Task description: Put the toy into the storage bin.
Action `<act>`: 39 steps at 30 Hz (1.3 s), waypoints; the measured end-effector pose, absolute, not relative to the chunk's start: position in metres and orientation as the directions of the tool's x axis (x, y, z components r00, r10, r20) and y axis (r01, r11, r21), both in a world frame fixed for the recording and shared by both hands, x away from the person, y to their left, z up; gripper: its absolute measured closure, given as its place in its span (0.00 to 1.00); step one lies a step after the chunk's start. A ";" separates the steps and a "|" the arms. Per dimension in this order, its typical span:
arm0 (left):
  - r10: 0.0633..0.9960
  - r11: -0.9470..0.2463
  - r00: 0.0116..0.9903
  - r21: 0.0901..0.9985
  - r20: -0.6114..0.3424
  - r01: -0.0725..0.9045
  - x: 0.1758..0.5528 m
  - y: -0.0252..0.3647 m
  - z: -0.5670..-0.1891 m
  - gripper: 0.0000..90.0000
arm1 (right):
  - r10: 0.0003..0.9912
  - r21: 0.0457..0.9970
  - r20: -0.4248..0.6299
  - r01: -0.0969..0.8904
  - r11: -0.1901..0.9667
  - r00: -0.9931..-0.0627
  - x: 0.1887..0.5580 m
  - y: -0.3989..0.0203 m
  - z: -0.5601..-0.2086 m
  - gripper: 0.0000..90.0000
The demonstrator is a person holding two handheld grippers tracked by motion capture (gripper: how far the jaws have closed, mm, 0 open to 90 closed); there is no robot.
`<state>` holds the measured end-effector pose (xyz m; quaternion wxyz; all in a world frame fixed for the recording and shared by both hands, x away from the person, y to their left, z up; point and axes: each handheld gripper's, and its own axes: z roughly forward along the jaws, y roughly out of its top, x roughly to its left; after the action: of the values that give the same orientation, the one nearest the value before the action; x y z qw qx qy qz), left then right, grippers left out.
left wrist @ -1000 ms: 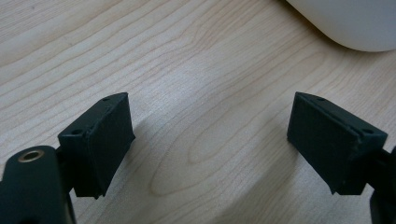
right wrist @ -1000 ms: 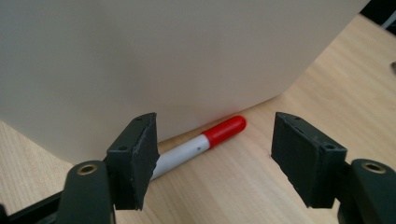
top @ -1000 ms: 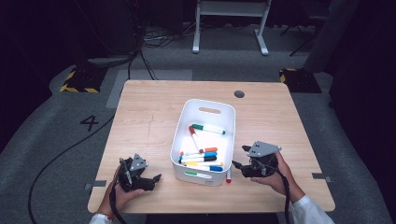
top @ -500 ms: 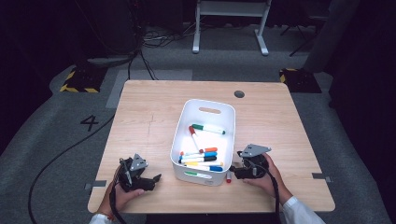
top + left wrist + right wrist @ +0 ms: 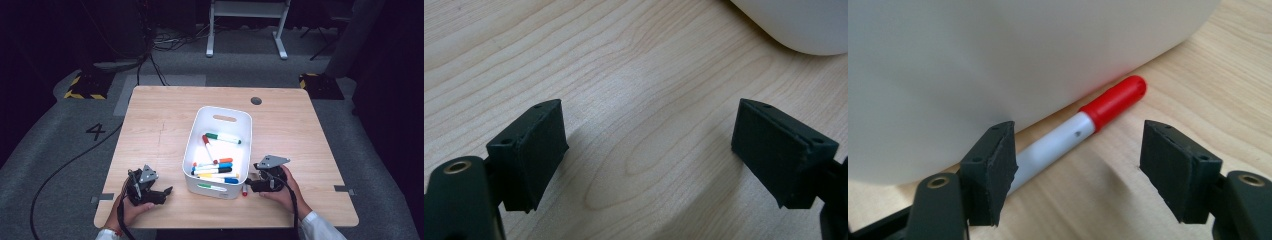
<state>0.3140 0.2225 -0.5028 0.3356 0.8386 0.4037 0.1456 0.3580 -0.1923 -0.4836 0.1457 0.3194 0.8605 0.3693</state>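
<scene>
A white bin (image 5: 192, 142) stands mid-table with several coloured markers (image 5: 215, 167) lying in it. A red-capped white marker (image 5: 1083, 127) lies on the table against the bin's right wall (image 5: 998, 65), seen as a small red tip (image 5: 244, 190) in the high view. My right gripper (image 5: 252, 182) is down at the table beside the bin, open, its jaws either side of that marker without pressing on it (image 5: 1075, 165). At the front left my left gripper (image 5: 161, 192) rests open over bare wood (image 5: 649, 150), with nothing between its jaws.
The wooden table (image 5: 160, 120) has a dark round hole (image 5: 256, 100) near its far edge. Cables trail from both grippers off the front edge. A corner of the bin (image 5: 794, 25) lies just ahead of the left gripper.
The right gripper has come down and left toward the bin's right wall, and its jaws now straddle the red-capped marker. The left gripper has stayed put.
</scene>
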 end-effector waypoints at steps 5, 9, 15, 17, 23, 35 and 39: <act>0.775 -0.447 0.631 0.681 -0.028 0.580 0.314 0.222 -0.503 0.16 | 0.631 0.716 -0.007 0.436 0.545 -0.776 0.347 -0.189 -0.486 0.34; 0.775 -0.449 0.632 0.682 -0.023 0.577 0.314 0.222 -0.503 0.16 | 0.625 0.688 -0.025 0.440 0.577 -0.780 0.347 -0.186 -0.494 0.32; 0.775 -0.449 0.631 0.682 -0.023 0.577 0.314 0.222 -0.503 0.16 | 0.656 0.671 -0.002 0.485 0.561 -0.755 0.352 -0.197 -0.491 0.49; 0.775 -0.449 0.631 0.683 -0.023 0.577 0.314 0.222 -0.503 0.16 | 0.666 0.669 -0.005 0.492 0.557 -0.746 0.354 -0.204 -0.489 0.64; 0.775 -0.451 0.631 0.681 -0.020 0.577 0.314 0.223 -0.503 0.16 | 0.678 0.665 -0.035 0.489 0.565 -0.735 0.355 -0.231 -0.487 0.83; 0.775 -0.453 0.632 0.680 -0.020 0.576 0.314 0.223 -0.503 0.16 | 0.636 0.662 -0.047 0.453 0.597 -0.770 0.345 -0.277 -0.487 0.79; 0.776 -0.450 0.631 0.681 -0.023 0.578 0.314 0.223 -0.503 0.16 | 0.639 0.668 -0.052 0.449 0.593 -0.767 0.351 -0.274 -0.486 0.66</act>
<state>0.3142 0.2228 -0.5027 0.3349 0.8385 0.4036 0.1474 0.3508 -0.2738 -0.4864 0.1446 0.3088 0.8808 0.3286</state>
